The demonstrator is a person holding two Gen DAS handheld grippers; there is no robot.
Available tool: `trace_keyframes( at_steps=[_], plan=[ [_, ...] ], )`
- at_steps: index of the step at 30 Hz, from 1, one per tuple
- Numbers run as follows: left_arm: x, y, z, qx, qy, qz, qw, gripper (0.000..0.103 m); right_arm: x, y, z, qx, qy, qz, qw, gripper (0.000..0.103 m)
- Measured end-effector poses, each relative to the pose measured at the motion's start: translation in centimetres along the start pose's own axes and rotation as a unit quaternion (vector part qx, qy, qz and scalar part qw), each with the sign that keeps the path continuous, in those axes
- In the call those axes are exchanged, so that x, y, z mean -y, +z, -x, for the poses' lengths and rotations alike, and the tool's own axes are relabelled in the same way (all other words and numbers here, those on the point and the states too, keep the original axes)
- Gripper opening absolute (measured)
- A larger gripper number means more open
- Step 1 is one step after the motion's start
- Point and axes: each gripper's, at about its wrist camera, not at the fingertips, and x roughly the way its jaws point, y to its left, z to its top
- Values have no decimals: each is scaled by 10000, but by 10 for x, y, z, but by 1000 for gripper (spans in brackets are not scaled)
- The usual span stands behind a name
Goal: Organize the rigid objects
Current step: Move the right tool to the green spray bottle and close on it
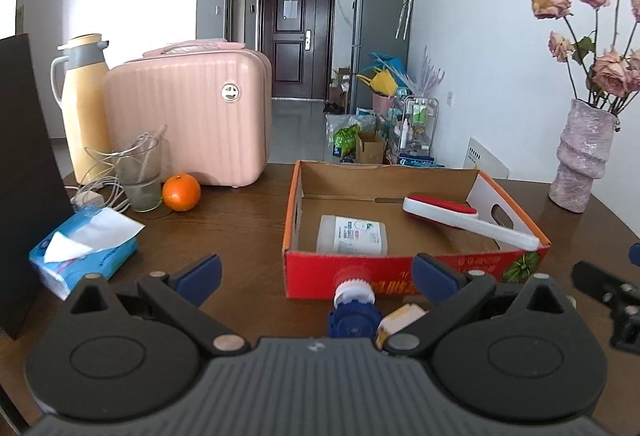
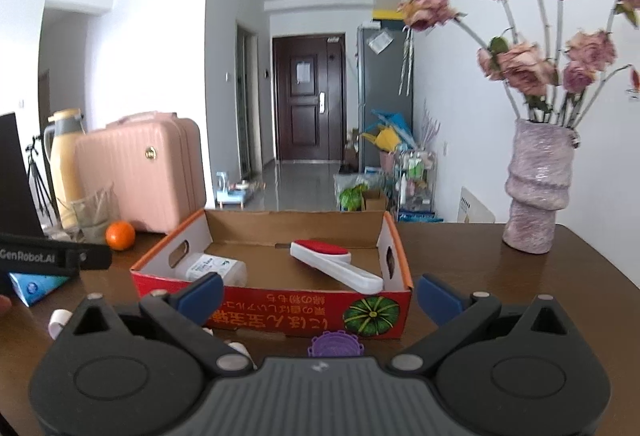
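A red cardboard box sits on the brown table. Inside lie a clear plastic container and a white-and-red lint brush. My left gripper is open in front of the box. A red-and-white capped item, a blue cap and a small yellow-white box lie between its fingers, untouched. My right gripper is open near the box's front wall. A purple ridged lid lies just below it. Small white pieces rest at the left.
A pink case, yellow thermos, glass, orange, cables and blue tissue pack stand at the left. A vase of dried roses is at the right. A dark panel borders the left.
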Motion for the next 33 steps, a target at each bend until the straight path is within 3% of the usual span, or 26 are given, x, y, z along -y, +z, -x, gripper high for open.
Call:
trace_keyframes(
  at_steps=[8,18,28,33],
  plan=[
    [-23,-29,31,95,-10,-49,9999,103,9,-29,48,212,161,-33,9996,103],
    [-52,-59,31,8,-86,82,9999,103,20,-60,60,-150,113,-387,9991,103],
    [-66,-63,12,-146,58,126,9998,103,25,-64,12,-599,-544,-169,9966,101],
    [-79,-65,-1,-326,294,283,9986,103,33,-64,-43,-1139,-896,-288,9890,86]
  ],
)
